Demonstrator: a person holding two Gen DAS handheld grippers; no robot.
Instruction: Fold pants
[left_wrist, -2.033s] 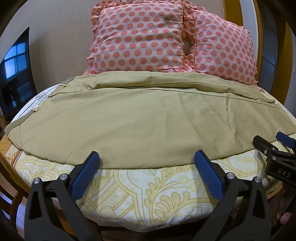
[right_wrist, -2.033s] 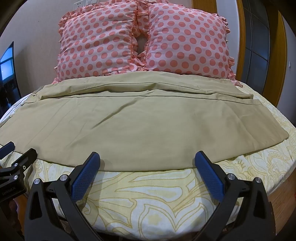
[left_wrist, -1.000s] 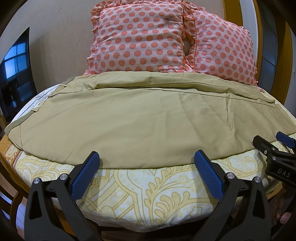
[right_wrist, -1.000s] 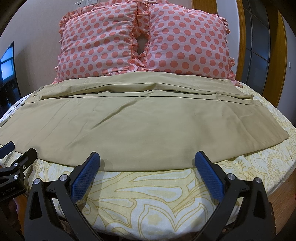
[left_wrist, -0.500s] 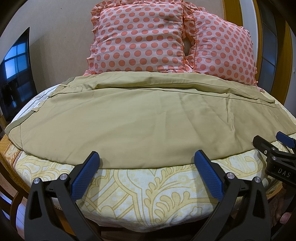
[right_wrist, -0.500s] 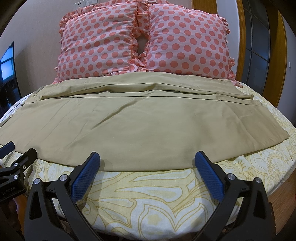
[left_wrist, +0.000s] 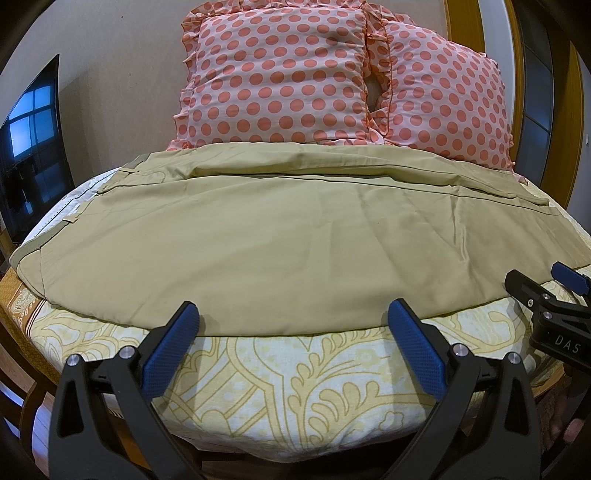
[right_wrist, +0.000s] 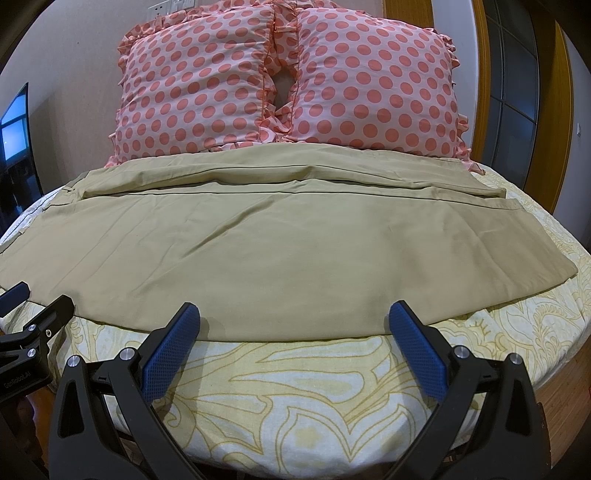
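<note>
Khaki pants (left_wrist: 288, 236) lie flat across the bed, waistband at the left, leg ends at the right (right_wrist: 280, 251). One leg lies behind the other along the pillows. My left gripper (left_wrist: 293, 325) is open and empty, just in front of the pants' near edge. My right gripper (right_wrist: 294, 325) is open and empty too, at the near edge further right. Each gripper shows at the side of the other's view: the right one (left_wrist: 554, 291), the left one (right_wrist: 29, 306).
The bed has a cream sheet with a yellow leaf pattern (left_wrist: 295, 387). Two pink polka-dot pillows (right_wrist: 288, 81) stand against the wall behind the pants. A dark television screen (left_wrist: 29, 147) is at the left. A wooden door frame (right_wrist: 535, 110) is at the right.
</note>
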